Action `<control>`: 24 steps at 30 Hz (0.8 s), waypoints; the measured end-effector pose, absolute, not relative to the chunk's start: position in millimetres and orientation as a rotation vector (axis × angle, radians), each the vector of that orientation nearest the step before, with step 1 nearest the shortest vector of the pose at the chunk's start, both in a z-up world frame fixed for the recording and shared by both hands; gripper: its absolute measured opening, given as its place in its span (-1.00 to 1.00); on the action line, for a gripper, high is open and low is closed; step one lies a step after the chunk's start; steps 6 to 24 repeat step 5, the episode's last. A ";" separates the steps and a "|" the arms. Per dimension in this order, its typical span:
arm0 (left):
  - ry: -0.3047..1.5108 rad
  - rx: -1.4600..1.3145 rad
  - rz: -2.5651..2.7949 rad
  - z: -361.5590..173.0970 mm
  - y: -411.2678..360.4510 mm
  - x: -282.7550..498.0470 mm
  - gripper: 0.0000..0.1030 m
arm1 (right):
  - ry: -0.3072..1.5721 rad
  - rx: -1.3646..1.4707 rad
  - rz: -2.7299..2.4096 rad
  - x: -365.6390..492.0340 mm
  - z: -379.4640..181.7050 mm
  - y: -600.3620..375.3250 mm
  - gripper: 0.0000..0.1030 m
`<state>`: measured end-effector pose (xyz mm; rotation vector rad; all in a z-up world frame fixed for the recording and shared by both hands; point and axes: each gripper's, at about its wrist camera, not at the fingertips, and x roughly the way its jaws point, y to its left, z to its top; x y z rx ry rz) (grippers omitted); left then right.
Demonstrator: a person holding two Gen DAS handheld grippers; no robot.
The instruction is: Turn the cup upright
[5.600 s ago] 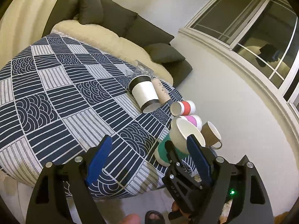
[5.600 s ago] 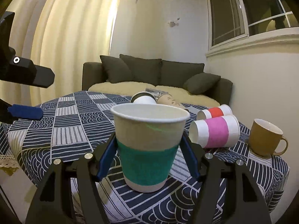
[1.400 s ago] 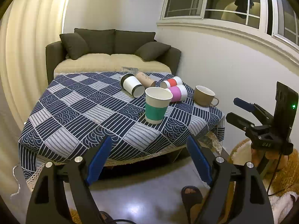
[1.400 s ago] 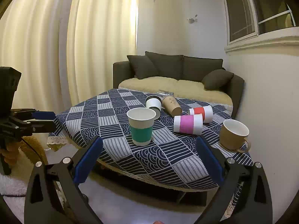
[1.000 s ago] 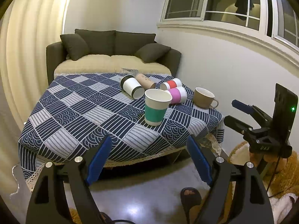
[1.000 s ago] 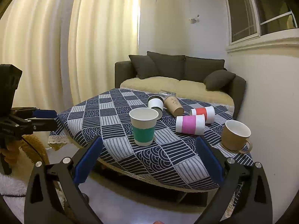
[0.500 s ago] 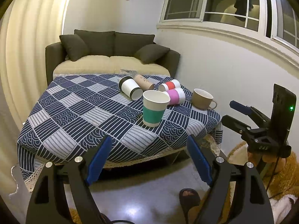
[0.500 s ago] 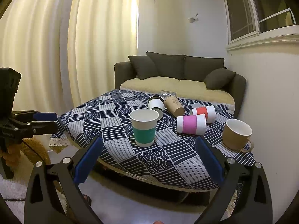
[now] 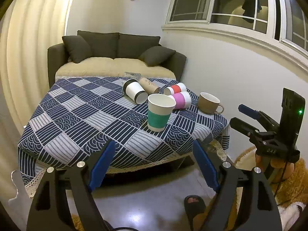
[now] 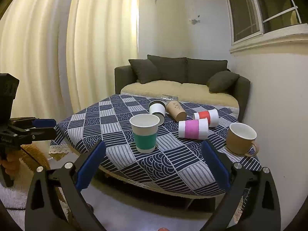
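Green-banded cup is seen upright on table; both grippers, left gripper and right gripper, are held apart, empty (further contact is best avoided).

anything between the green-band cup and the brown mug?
Yes: the pink-band cup, lying on its side, sits between the upright green-band cup and the brown mug. Clearest in the right wrist view.

Lighting and image quality: warm, dim indoor light, sharp focus.
Brightest along the curtain; glare on the floor; dark window; strong fisheye bending, black vignette at corners.
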<state>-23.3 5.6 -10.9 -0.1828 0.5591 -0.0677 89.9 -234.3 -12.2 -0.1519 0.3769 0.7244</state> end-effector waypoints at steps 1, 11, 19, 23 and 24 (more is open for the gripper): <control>0.559 -0.185 -0.068 -10.5 5.7 -23.3 0.56 | 0.378 -0.153 0.724 90.1 -12.4 -234.1 0.90; 0.559 -0.186 -0.071 -10.0 5.4 -23.5 0.56 | 0.376 -0.152 0.724 89.8 -12.0 -234.6 0.90; 0.559 -0.186 -0.071 -10.0 5.4 -23.5 0.56 | 0.376 -0.152 0.724 89.8 -12.0 -234.6 0.90; 0.559 -0.186 -0.071 -10.0 5.4 -23.5 0.56 | 0.376 -0.152 0.724 89.8 -12.0 -234.6 0.90; 0.559 -0.186 -0.071 -10.0 5.4 -23.5 0.56 | 0.376 -0.152 0.724 89.8 -12.0 -234.6 0.90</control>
